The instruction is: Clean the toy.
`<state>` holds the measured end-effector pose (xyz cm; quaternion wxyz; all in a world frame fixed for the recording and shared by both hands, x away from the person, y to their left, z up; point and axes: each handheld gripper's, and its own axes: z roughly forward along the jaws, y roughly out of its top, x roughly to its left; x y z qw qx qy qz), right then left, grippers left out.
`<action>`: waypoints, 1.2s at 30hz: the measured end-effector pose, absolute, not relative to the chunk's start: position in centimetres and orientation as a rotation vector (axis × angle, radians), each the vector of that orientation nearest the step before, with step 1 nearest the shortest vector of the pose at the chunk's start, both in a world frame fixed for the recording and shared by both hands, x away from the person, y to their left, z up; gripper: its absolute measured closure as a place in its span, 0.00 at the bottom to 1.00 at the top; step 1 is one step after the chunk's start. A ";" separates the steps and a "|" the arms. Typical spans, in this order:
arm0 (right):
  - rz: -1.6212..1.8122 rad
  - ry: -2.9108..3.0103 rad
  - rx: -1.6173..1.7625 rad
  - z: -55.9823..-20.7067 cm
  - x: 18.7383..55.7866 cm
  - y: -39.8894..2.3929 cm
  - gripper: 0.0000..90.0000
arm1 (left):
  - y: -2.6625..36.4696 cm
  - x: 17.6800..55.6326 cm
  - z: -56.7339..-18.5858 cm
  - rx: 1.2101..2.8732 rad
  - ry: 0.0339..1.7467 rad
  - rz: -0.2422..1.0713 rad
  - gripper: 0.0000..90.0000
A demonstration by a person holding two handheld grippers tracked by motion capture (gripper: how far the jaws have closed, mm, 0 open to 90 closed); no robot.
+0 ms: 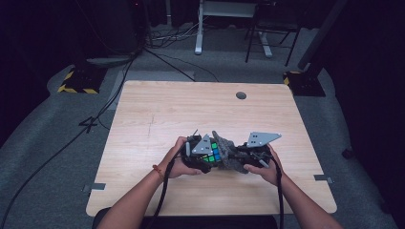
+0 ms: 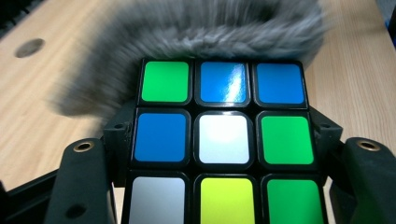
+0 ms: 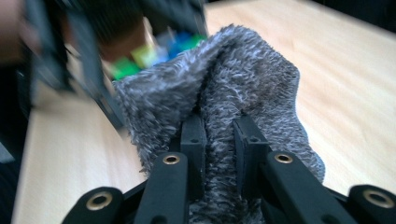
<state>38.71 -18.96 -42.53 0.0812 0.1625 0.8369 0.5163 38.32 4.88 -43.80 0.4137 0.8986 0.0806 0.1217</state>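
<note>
A scrambled puzzle cube is clamped between the jaws of my left gripper near the front middle of the wooden table. In the left gripper view the cube shows green, blue, white and yellow squares, and the black fingers of my left gripper press on its sides. My right gripper is shut on a grey fuzzy cloth. That cloth is bunched between the jaws of my right gripper and lies against the cube. The same cloth wraps the cube's far edge.
A round cable hole sits near the table's far edge. On the floor beyond are cables, a white desk leg and yellow-and-black striped bases. Bare wood lies all around the hands.
</note>
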 end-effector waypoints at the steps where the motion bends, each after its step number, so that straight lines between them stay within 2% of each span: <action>1: 1.553 2.495 0.482 -42.3 38.5 -18.9 0.86 | 4.5 38.2 -44.0 2.275 0.187 0.311 0.37; 21: 1.414 2.574 0.521 -43.4 39.0 -18.8 0.86 | 5.8 38.1 -42.6 2.183 0.193 0.326 0.37; 32: 1.589 2.492 0.429 -41.8 38.0 -19.1 0.85 | 4.2 37.9 -43.9 2.276 0.194 0.332 0.37; 36: 1.474 2.501 0.413 -41.7 37.7 -18.9 0.85 | 4.2 38.4 -44.5 2.307 0.234 0.329 0.37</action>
